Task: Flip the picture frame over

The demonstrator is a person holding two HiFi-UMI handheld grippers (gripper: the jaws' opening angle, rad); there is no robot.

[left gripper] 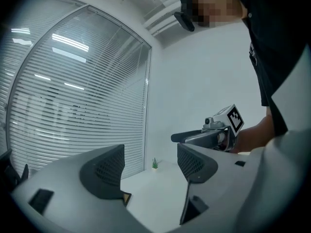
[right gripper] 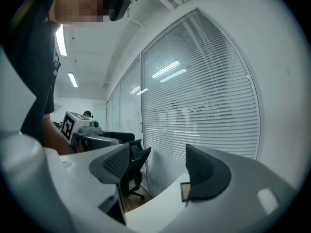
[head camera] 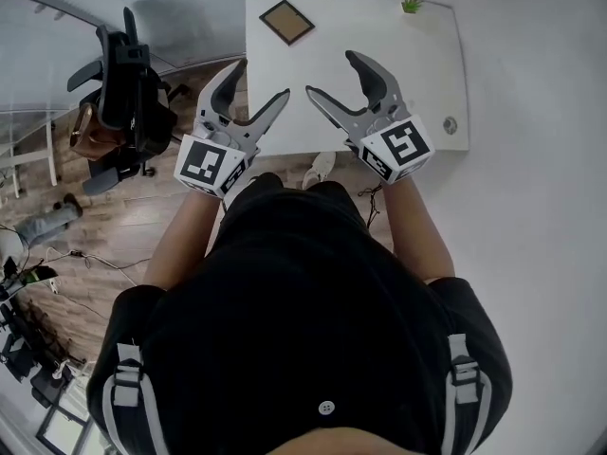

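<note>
Left claw [head camera: 261,81] is released, jaws spread wide with nothing between them. In its own view you just see bare counter through the gap, plus one corner of the picture frame peeking out beside the left-hand jaw. Same deal with the right claw [head camera: 332,74]: wide apart and empty, with an edge of the frame showing next to its right-hand jaw. Both are held up in front of the person's chest, side by side, tips pointing out over the near edge of the white counter [head camera: 379,55].

The picture frame [head camera: 286,22] lies flat near the far left corner of the counter, turned at an angle to the edges, well apart from both claws. It's got a dark border and a brown middle, and honestly I can't tell which face is up.

A little green plant [head camera: 412,5] sits at the far right corner and there's a round grommet [head camera: 450,125] near the right edge. A black office chair [head camera: 128,93] stands on the wood floor [head camera: 142,226] off to the left, with window blinds [left gripper: 73,106] behind it.
</note>
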